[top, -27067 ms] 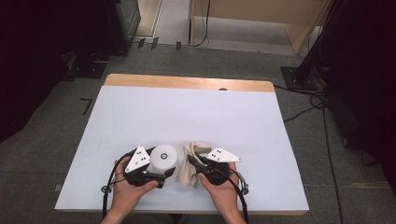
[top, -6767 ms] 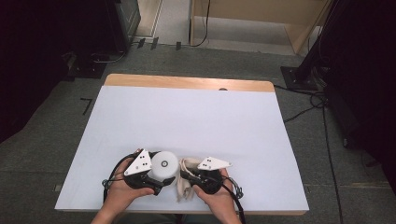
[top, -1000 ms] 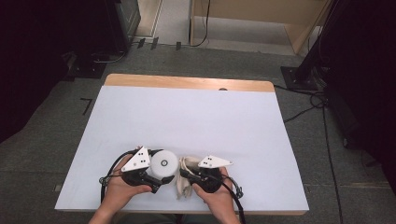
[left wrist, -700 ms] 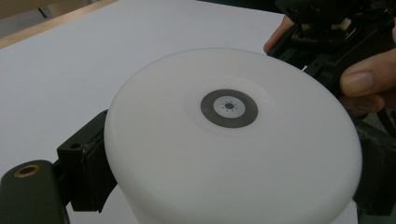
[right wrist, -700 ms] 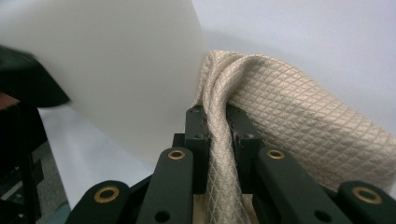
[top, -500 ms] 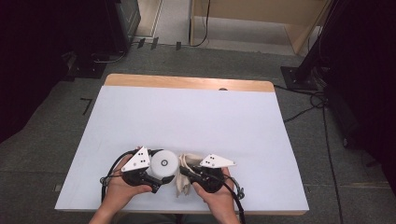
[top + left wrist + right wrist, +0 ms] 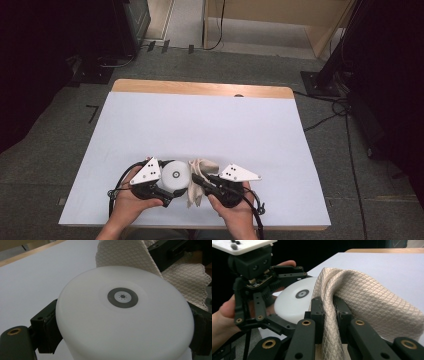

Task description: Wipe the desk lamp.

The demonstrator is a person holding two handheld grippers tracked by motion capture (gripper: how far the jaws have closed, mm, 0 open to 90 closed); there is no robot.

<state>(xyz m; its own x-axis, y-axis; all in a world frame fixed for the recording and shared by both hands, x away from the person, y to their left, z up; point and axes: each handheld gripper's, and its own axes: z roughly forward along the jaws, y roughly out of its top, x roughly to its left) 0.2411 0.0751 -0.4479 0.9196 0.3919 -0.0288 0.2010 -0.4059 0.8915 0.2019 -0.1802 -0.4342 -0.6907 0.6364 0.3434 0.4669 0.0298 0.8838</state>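
Two hand-held grippers work close together at the near edge of the bench point(image 7: 210, 115). Our left hand-held gripper point(image 7: 167, 186) is clamped on a white round container point(image 7: 125, 315), with one black jaw pressing on each side of its wall, and it holds the container slightly tilted above the bench. Our right hand-held gripper point(image 7: 328, 312) is clenched on a fold of a cream quilted cloth point(image 7: 367, 302); the cloth hangs over the jaws and lies against the edge of the container's flat face, as the left gripper view shows.

We judge that the step in hand is wiping the container with the cloth. For the next move we would need to keep the container steady in the left grip and to draw the cloth across the flat white face, with the pinch on the fold kept firm so that it does not slip out.

We can read no brand or writing. The white face carries only a small grey ring mark point(image 7: 122, 297) with tiny dots in its centre.
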